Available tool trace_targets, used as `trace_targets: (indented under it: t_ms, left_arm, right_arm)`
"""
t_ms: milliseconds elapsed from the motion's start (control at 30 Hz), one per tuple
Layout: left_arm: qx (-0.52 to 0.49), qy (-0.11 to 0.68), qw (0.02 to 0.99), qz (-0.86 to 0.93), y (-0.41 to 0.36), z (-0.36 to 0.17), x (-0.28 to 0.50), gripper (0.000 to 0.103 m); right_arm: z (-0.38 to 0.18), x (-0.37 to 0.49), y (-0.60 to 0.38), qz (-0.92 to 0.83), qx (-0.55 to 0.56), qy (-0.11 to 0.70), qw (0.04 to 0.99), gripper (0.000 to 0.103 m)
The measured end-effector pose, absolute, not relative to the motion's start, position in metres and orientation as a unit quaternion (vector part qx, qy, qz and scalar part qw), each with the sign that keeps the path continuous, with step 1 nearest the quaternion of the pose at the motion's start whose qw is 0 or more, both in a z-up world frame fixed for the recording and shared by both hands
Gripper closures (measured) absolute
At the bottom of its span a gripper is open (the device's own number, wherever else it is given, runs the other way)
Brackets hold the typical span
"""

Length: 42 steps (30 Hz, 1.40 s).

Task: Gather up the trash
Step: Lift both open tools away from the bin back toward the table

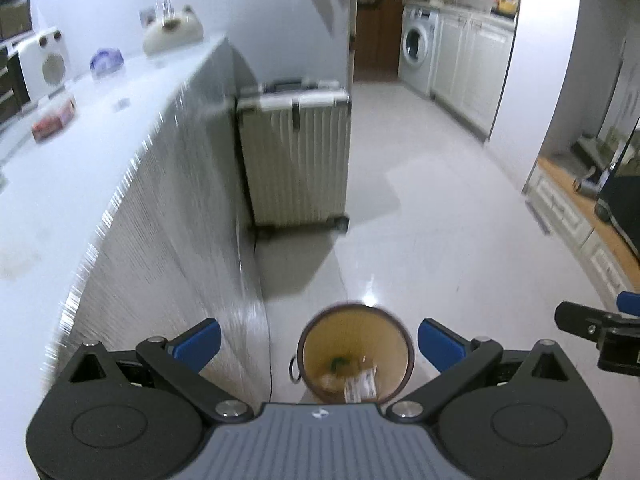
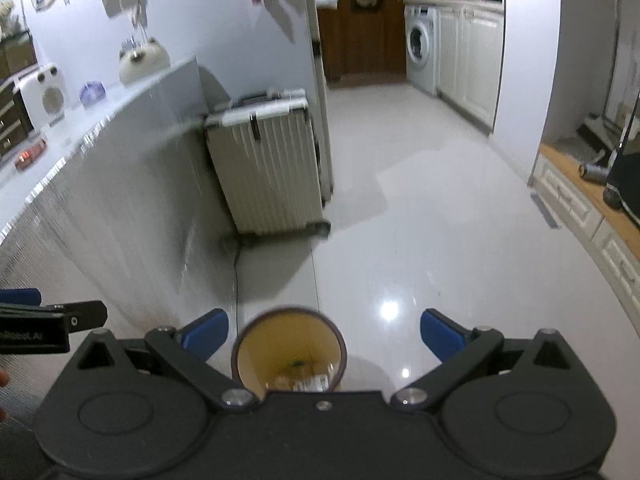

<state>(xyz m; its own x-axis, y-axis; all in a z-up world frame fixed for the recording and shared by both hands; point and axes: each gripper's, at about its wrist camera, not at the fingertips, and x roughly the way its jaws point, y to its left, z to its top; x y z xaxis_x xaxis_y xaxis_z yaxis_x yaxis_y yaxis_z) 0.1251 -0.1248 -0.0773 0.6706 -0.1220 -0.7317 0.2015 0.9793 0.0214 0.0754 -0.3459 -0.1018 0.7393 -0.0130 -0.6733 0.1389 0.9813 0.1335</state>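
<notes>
On the far left of the left wrist view, a white worktop (image 1: pixel 92 148) is seen, blurred, with its ribbed front falling away towards the floor. Along its back edge, from left to right, a white boxy appliance (image 1: pixel 44 64), a small bluish-purple object (image 1: pixel 106 60) and a cream rounded object (image 1: pixel 174 34) are set; a red packet (image 1: pixel 54 118) lies nearer the front edge. At the worktop's far end a pale ribbed suitcase (image 1: pixel 296 160) is stood upright on its wheels against the wall.

The left gripper (image 1: pixel 318 344) is held wide apart, with nothing between its blue-tipped fingers (image 1: pixel 198 342). Below the gap, on the glossy white floor (image 1: pixel 420 220), a round bin (image 1: pixel 354 354) with an amber interior and a dark rim is seen beside the worktop's ribbed front. In its bottom lie a small crumpled printed wrapper (image 1: pixel 362 386) and a greenish scrap (image 1: pixel 338 362); other pieces are too blurred to be told apart. At the right edge of this view, part of the right gripper (image 1: pixel 600 332) is visible.

In the right wrist view, the left tool shows at the left edge. The right gripper (image 2: pixel 324 336) is likewise spread wide and holds nothing. The bin (image 2: pixel 288 356) is seen between and below its fingers, closer to the left finger (image 2: pixel 206 334). A washing machine (image 2: pixel 420 46) and white cabinets (image 2: pixel 468 56) stand far back on the right.
</notes>
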Motion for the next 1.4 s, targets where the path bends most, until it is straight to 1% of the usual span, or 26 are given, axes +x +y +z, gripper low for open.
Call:
trace_targets:
  t_ms: [200, 467, 667, 833, 1067, 1400]
  left_arm:
    - [0.036, 0.341, 0.935, -0.093, -0.115, -0.032, 0.106, 0.0]
    - [0.023, 0.283, 0.955, -0.085, -0.087, 0.012, 0.079, 0.0]
    - [0.019, 0.245, 0.967, -0.063, -0.055, 0.04, 0.067, 0.0]
    - [0.013, 0.221, 0.975, -0.03, -0.023, 0.054, 0.062, 0.0]
    - [0.004, 0.209, 0.978, 0.02, 0.026, 0.061, 0.063, 0.0]
    - [-0.017, 0.192, 0.979, 0.072, 0.089, 0.058, 0.06, 0.0]
  right_arm:
    - [-0.063, 0.063, -0.339, -0.033, 0.089, 0.308, 0.947, 0.0]
    - [-0.014, 0.052, -0.311, -0.006, 0.085, 0.239, 0.967, 0.0]
    - [0.011, 0.05, -0.286, 0.012, 0.094, 0.192, 0.977, 0.0]
    - [0.022, 0.053, -0.265, 0.028, 0.102, 0.161, 0.981, 0.0]
    - [0.024, 0.067, -0.226, 0.06, 0.086, 0.151, 0.983, 0.0]
    - [0.022, 0.094, -0.158, 0.109, 0.067, 0.166, 0.978, 0.0]
